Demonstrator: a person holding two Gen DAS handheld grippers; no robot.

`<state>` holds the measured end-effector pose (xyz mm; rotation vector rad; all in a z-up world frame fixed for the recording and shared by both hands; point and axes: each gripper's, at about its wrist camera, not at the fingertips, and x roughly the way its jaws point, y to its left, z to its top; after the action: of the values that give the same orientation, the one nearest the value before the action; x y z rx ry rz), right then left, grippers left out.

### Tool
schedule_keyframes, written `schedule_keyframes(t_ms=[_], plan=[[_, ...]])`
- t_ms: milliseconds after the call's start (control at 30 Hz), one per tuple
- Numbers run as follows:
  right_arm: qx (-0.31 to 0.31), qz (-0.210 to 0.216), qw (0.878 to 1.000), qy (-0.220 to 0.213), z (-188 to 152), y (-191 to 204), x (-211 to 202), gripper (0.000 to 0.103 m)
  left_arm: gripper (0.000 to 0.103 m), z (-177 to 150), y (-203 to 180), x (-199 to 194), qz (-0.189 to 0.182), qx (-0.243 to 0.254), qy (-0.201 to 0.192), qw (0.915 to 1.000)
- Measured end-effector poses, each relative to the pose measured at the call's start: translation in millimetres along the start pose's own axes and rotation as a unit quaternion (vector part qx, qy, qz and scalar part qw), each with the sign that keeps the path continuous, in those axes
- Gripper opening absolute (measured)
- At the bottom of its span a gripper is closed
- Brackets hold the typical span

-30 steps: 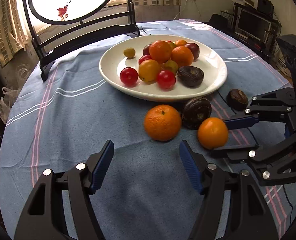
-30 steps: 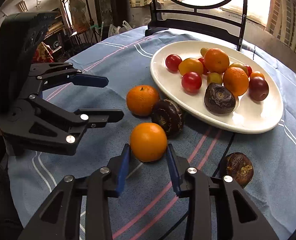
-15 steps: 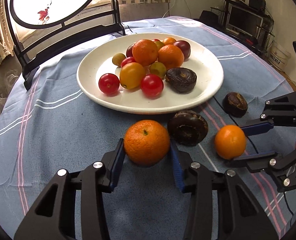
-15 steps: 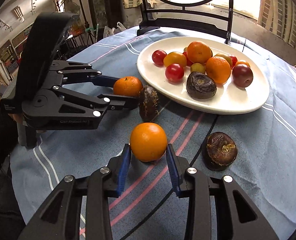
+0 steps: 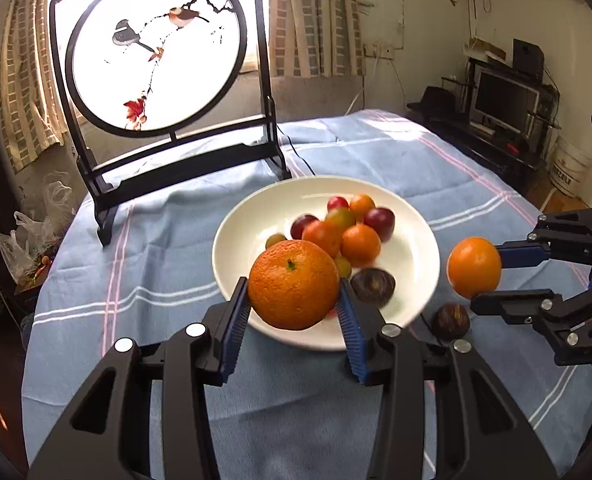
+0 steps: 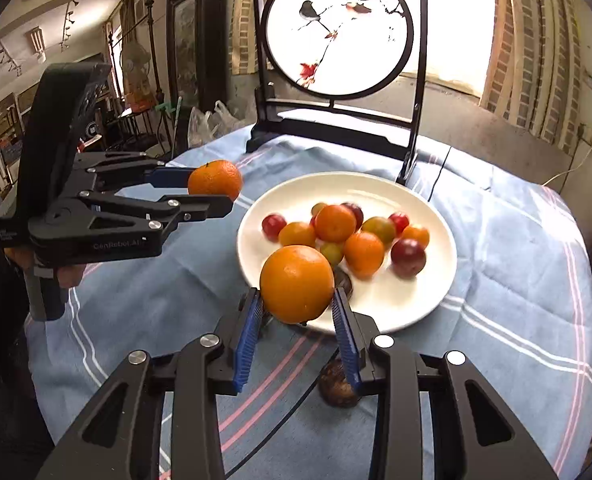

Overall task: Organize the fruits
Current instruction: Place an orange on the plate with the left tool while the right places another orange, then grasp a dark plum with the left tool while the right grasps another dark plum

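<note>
**Listener:** Across the table, starting at the left, what is there?

**Me:** At the far left edge stands a black-framed round screen (image 5: 156, 52) painted with birds, on a blue striped cloth (image 5: 144, 264). It is decoration and I leave it alone. Next comes my left gripper (image 5: 294, 308). Its blue fingers (image 5: 236, 320) are pinching a dimpled orange (image 5: 294, 284) at its widest part, one pad on each side, so the round fruit cannot roll out. I hold it raised in the air, close to the near rim of a white plate (image 5: 412, 248).

**Listener:** And the plate?

**Me:** It sits in the middle of the table and already carries a heap of small oranges, red and yellow-green cherry tomatoes, and one dark wrinkled fruit. I judge this is where the fruit gets gathered, which is why both oranges hang near it.

**Listener:** Both?

**Me:** Yes. To the right, my right gripper (image 6: 298, 312) is closed around a smoother orange (image 6: 296, 283), gripped the same way and lifted above the cloth just beside the plate's rim.

**Listener:** Anything left on the cloth?

**Me:** One dark brown fruit (image 5: 451, 321) lies near the plate below my right fingers. Another dark shape shows behind the smooth orange, too hidden to place for certain.
</note>
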<state>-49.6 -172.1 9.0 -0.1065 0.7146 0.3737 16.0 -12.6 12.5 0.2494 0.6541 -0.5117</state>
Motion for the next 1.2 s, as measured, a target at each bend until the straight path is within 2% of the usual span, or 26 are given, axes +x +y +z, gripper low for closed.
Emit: schedule_keyframes(t_ms=[100, 233, 500, 833, 900, 933, 1133, 1167, 1200], plan=[[0.014, -0.012, 1.0, -0.018, 19, -16, 3, 0.036, 0.042, 21, 3, 7, 0.016, -0.013, -0.014, 0.9997], [0.031, -0.023, 0.999, -0.021, 36, -36, 23, 0.036, 0.042, 36, 2, 29, 0.035, -0.018, -0.01, 0.9992], [0.058, -0.021, 0.998, -0.001, 46, -58, 71, 0.036, 0.042, 35, 6, 78, 0.071, -0.021, 0.021, 0.997], [0.063, -0.022, 0.998, 0.005, 58, -64, 94, 0.037, 0.043, 31, 13, 101, 0.077, -0.037, 0.043, 0.9954], [0.059, -0.034, 0.998, -0.003, 59, -62, 93, 0.052, 0.055, 30, 13, 101, 0.079, -0.039, 0.042, 0.9952], [0.061, -0.038, 0.997, -0.012, 59, -62, 89, 0.054, 0.071, 30, 13, 98, 0.085, -0.04, 0.035, 0.995], [0.064, -0.028, 0.997, -0.035, 50, -64, 56, 0.058, 0.074, 26, 7, 76, 0.086, -0.023, 0.014, 0.9959], [0.06, -0.024, 0.997, -0.034, 45, -63, 49, 0.06, 0.074, 23, 8, 71, 0.086, -0.021, 0.012, 0.996], [0.055, -0.018, 0.998, -0.032, 38, -62, 42, 0.067, 0.074, 20, 9, 65, 0.086, -0.022, 0.011, 0.996]])
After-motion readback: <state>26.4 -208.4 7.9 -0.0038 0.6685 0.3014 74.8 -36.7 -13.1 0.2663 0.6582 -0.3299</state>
